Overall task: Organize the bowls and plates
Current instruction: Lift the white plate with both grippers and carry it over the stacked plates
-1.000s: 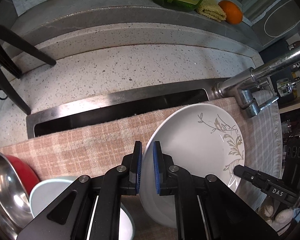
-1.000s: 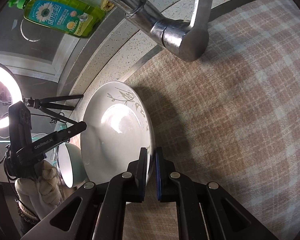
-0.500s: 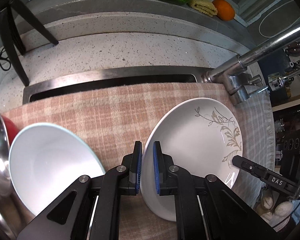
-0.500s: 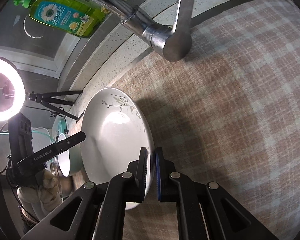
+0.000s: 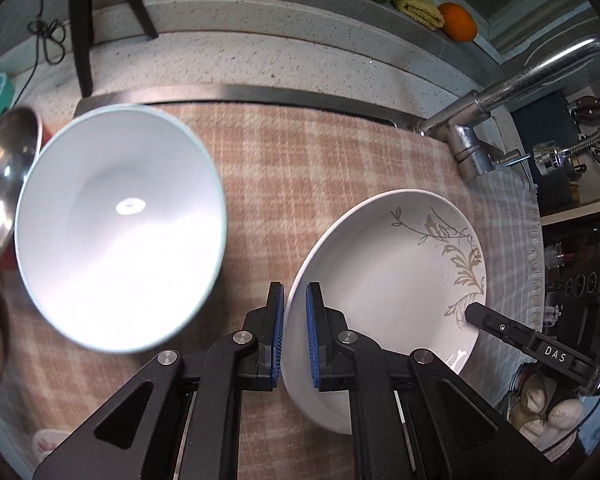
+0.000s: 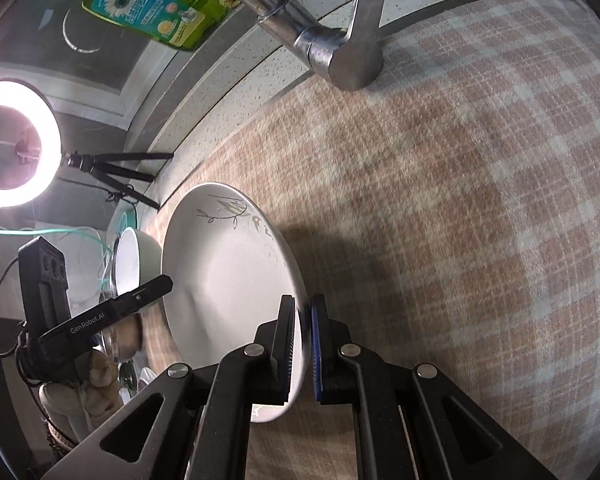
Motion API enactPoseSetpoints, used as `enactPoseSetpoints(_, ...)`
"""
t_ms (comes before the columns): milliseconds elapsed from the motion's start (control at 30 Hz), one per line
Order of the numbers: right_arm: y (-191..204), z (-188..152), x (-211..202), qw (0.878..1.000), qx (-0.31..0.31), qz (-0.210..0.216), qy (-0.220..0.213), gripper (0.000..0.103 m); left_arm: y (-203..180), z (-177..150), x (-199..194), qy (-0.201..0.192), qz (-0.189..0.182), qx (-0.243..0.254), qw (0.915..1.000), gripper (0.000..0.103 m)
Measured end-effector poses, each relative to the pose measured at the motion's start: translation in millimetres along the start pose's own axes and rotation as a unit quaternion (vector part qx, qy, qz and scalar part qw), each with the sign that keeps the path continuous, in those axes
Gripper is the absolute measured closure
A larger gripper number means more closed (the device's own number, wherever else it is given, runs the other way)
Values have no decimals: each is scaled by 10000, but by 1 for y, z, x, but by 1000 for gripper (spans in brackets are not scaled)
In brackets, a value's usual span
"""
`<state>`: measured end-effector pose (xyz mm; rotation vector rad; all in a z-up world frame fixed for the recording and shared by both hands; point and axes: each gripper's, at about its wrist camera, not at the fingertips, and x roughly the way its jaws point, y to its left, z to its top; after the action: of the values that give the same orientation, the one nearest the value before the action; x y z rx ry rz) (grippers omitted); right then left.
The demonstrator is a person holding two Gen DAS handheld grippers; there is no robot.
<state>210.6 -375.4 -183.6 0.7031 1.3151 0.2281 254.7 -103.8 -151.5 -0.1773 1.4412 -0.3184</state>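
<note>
A white plate with a grey leaf pattern (image 5: 396, 280) is held above the plaid cloth (image 5: 300, 168). My left gripper (image 5: 295, 336) is shut on the plate's left rim. My right gripper (image 6: 302, 344) is shut on the opposite rim of the same plate (image 6: 228, 292); its finger also shows in the left wrist view (image 5: 500, 326). A pale blue bowl (image 5: 120, 224) stands on the cloth to the left, tilted towards me. A steel bowl with a red outside (image 5: 4, 184) is at the far left.
The steel tap (image 5: 500, 92) arches over the cloth at the back right, also seen close in the right wrist view (image 6: 332, 52). A green soap bottle (image 6: 148, 4), a sponge and an orange (image 5: 458, 26) sit on the back ledge. A ring light (image 6: 12, 144) stands at left.
The view has risen and pulled back over the cloth. The pale blue bowl has come into full view at left. Both grippers stay shut on the plate.
</note>
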Motion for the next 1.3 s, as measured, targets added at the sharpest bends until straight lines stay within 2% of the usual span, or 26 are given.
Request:
enactPoseSetpoints(367, 3, -5, 2, 9995, -296, -50, 115, 96, 10, -32, -1, -48, -7, -405, 9992, 94)
enactPoseSetpoints(600, 1, -3, 8, 9993, -314, -9, 203, 97, 4, -39, -2, -217, 102, -324, 9992, 94)
enactPoseSetpoints(800, 0, -1, 9, 9991, -352, 22, 232, 97, 10, -47, 10, 11, -28, -447, 9990, 94)
enactPoseSetpoints(933, -2, -1, 10, 9991, -321, 35, 264, 97, 11, -48, 7, -66, -37, -518, 9986, 96)
enactPoseSetpoints(1067, 2, -2, 13, 9987, -413, 5, 289, 97, 7, -46, 0, -141, 143, -393, 9990, 96)
enactPoseSetpoints(1300, 9, -3, 14, 9984, -506, 5, 269, 97, 7, -44, -9, -227, 186, -328, 9990, 96)
